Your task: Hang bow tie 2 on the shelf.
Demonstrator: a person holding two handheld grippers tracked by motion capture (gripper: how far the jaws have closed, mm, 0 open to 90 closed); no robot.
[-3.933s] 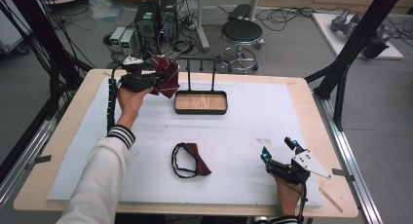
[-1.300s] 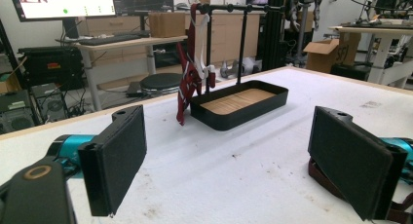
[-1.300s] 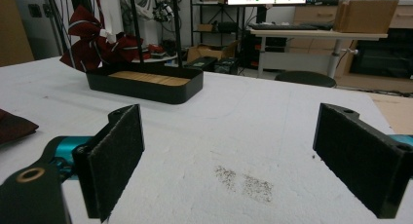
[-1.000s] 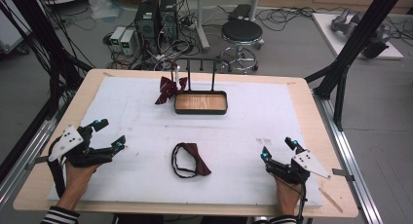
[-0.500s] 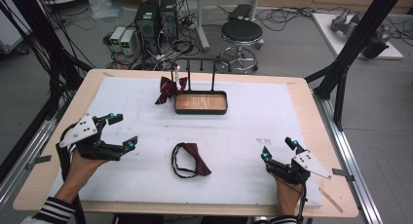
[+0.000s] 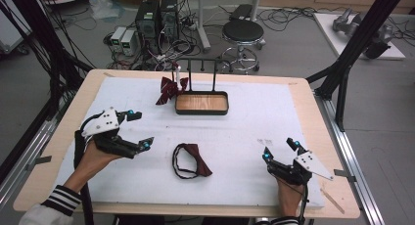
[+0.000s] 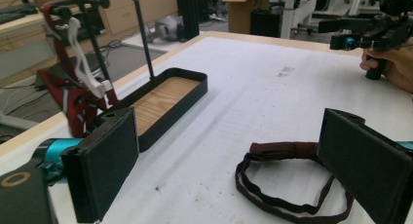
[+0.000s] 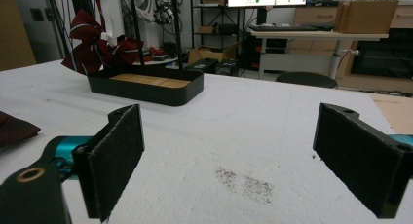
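A dark red bow tie (image 6: 192, 160) with a black strap lies flat on the white mat, near the front middle. My left gripper (image 6: 139, 129) hovers to its left, open; its jaws have just been opening wider and nothing is between them. In the left gripper view the bow tie (image 7: 287, 177) lies just beyond the wide-apart pads (image 7: 104, 168). A second dark red bow tie (image 6: 169, 88) hangs on the black rack over the wood-bottomed tray (image 6: 201, 102). My right gripper (image 6: 281, 150) rests open at the front right, holding nothing.
The tray (image 7: 165, 100) and rack stand at the mat's far middle. A wooden table rim (image 6: 313, 102) surrounds the mat. In the right gripper view the tray (image 8: 146, 90) is far ahead at the left, with grey smudges (image 8: 243, 180) on the mat between the jaws.
The left hand left the rack, where a bow tie now hangs, and came to the front left. Over the last second it rose and moved right towards the lying bow tie. The right hand stayed still.
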